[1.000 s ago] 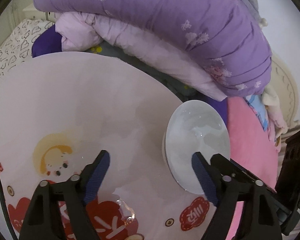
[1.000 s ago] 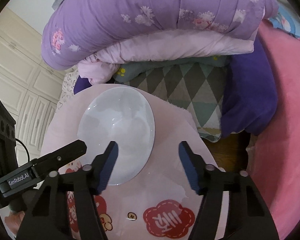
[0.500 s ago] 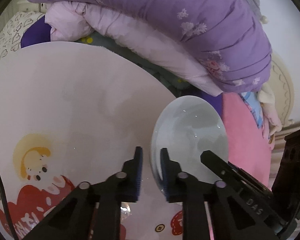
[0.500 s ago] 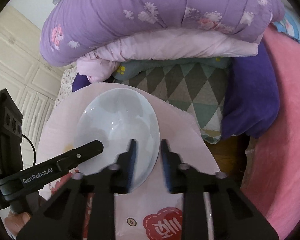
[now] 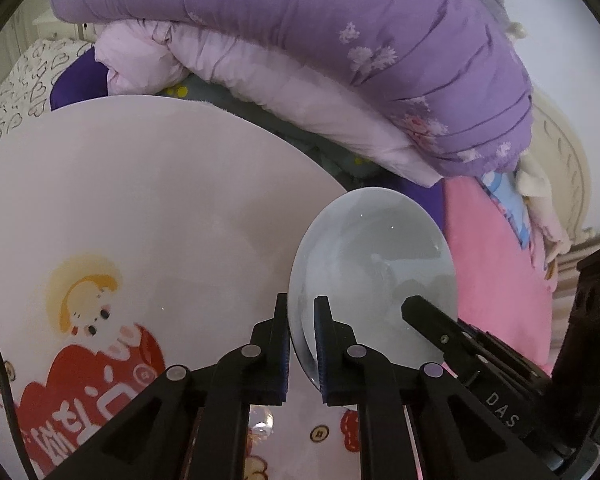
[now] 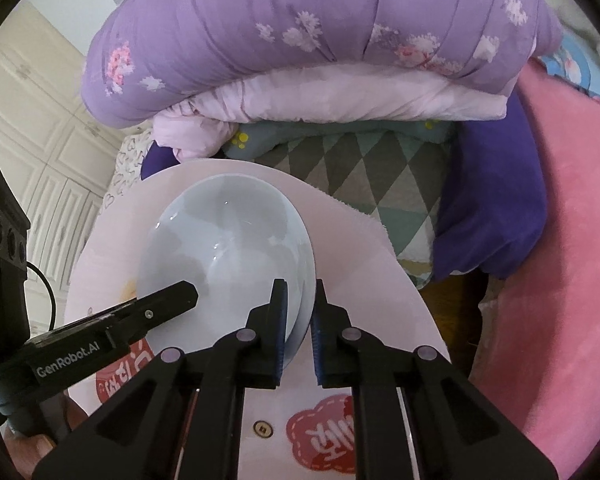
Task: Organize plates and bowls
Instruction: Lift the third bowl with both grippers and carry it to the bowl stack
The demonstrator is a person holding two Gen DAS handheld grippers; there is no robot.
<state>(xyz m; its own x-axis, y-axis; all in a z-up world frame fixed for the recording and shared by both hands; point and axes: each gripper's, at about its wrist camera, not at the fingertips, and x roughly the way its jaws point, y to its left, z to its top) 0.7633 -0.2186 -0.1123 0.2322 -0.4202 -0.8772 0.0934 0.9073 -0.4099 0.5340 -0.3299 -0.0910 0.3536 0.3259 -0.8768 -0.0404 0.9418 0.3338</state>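
Observation:
A pale blue bowl [image 5: 380, 264] sits on a round pink table [image 5: 160, 208] printed with red cartoon figures. My left gripper [image 5: 302, 312] is shut on the bowl's left rim, which runs between its blue pads. In the right wrist view the same bowl [image 6: 228, 248] has its right rim between the pads of my right gripper [image 6: 299, 296], whose jaws are closing the last bit and press on it. Each view also shows the other gripper's black finger reaching over the bowl: the right finger [image 5: 428, 316] and the left finger [image 6: 172, 294].
A folded purple quilt [image 5: 340, 40] over lilac bedding rises just behind the table. A pink blanket [image 5: 496, 280] lies to the right, with a dark purple cushion [image 6: 496, 200] and triangle-patterned fabric [image 6: 360, 176] between. White cupboard doors [image 6: 40, 140] stand at the left.
Both grippers stood open astride the bowl's edges a second ago. Their jaws have since closed on opposite sides of the rim, and the left view has shifted slightly.

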